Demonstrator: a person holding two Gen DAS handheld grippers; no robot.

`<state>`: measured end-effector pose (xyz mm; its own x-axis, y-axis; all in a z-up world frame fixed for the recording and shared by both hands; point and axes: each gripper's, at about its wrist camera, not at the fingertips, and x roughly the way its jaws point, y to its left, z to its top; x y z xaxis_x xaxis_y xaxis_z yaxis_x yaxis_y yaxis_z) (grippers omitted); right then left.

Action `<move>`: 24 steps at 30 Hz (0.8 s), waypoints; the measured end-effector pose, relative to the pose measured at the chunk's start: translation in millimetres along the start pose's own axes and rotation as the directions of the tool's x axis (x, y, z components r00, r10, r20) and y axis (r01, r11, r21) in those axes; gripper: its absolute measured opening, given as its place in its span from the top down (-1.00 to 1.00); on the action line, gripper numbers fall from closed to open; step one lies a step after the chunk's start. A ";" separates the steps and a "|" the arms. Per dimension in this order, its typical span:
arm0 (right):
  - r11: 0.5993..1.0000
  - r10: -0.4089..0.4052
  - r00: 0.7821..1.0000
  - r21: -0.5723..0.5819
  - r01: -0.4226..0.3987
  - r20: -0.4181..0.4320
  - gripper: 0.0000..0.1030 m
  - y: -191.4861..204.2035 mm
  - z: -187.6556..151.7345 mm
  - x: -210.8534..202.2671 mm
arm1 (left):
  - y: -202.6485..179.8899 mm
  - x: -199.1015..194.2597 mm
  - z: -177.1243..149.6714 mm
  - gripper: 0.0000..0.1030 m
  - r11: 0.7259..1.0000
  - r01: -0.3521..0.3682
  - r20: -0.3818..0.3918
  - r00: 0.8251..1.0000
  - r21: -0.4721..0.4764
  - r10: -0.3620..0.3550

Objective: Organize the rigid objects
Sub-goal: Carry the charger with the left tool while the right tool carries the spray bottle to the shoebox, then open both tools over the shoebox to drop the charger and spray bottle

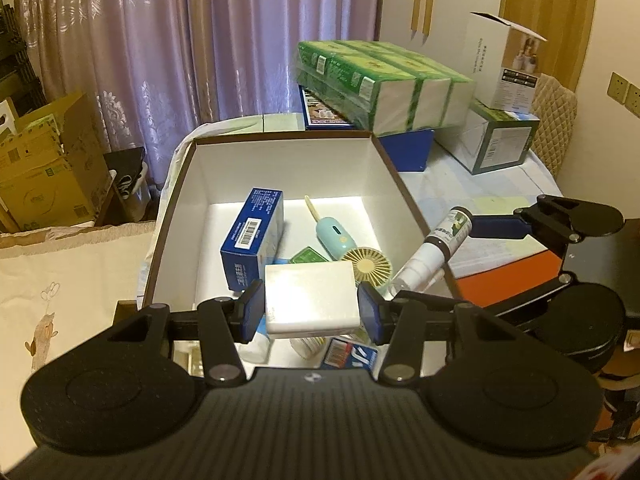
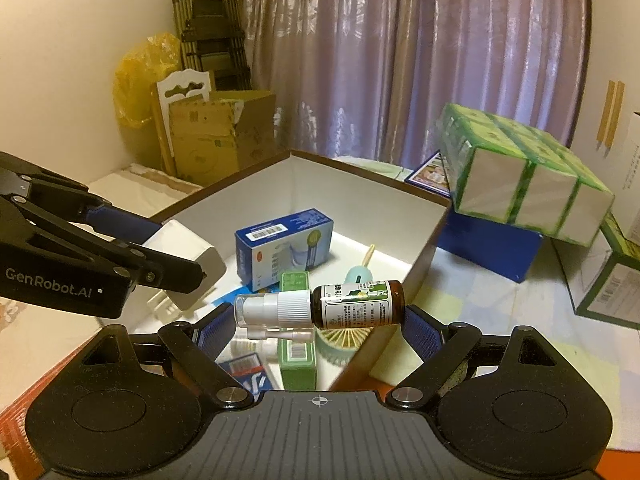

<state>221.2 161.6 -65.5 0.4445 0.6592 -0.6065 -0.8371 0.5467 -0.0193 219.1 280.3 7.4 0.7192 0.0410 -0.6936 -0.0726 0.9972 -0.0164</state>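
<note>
A white plug-like block [image 1: 310, 300] sits between the pads of my left gripper [image 1: 310, 308], which is shut on it, low over the near part of an open white-lined box [image 1: 280, 168]. My right gripper [image 2: 320, 320] is shut end to end on a brown spray bottle [image 2: 352, 304] with a white pump, lying level above the box's near right rim [image 2: 424, 264]. In the left wrist view the bottle [image 1: 432, 252] hangs just right of the box wall. Inside the box lie a blue carton [image 1: 252, 240], a mint hand fan [image 1: 352, 252], a green carton [image 2: 296, 280] and smaller items.
Green tissue packs [image 1: 384, 84] rest on a blue box behind the open box, with white cartons [image 1: 504, 60] to their right. A cardboard box [image 1: 48, 168] stands at far left before the curtain. An orange surface [image 1: 508, 276] lies beside the box's right wall.
</note>
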 end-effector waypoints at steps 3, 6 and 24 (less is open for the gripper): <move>1.000 -0.005 1.000 -0.013 0.005 -0.011 -0.67 0.4 5.6 13.9 | 7.8 13.1 5.9 0.12 1.000 0.006 -0.012 1.000 -0.004 -0.006; 1.000 -0.009 1.000 -0.028 0.009 -0.022 -0.67 0.9 10.8 27.9 | 15.1 27.3 12.1 0.12 1.000 0.008 -0.025 1.000 -0.005 -0.008; 0.996 -0.009 0.996 -0.091 0.001 -0.092 -0.67 -5.1 38.7 108.7 | 53.8 95.8 38.7 0.12 0.999 0.006 -0.098 0.995 -0.035 -0.009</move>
<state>286.1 250.5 -100.6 0.4210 0.6039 -0.6768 -0.8623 0.4980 -0.0920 310.8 340.3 -32.1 0.6486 0.0257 -0.7607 -0.0925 0.9947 -0.0452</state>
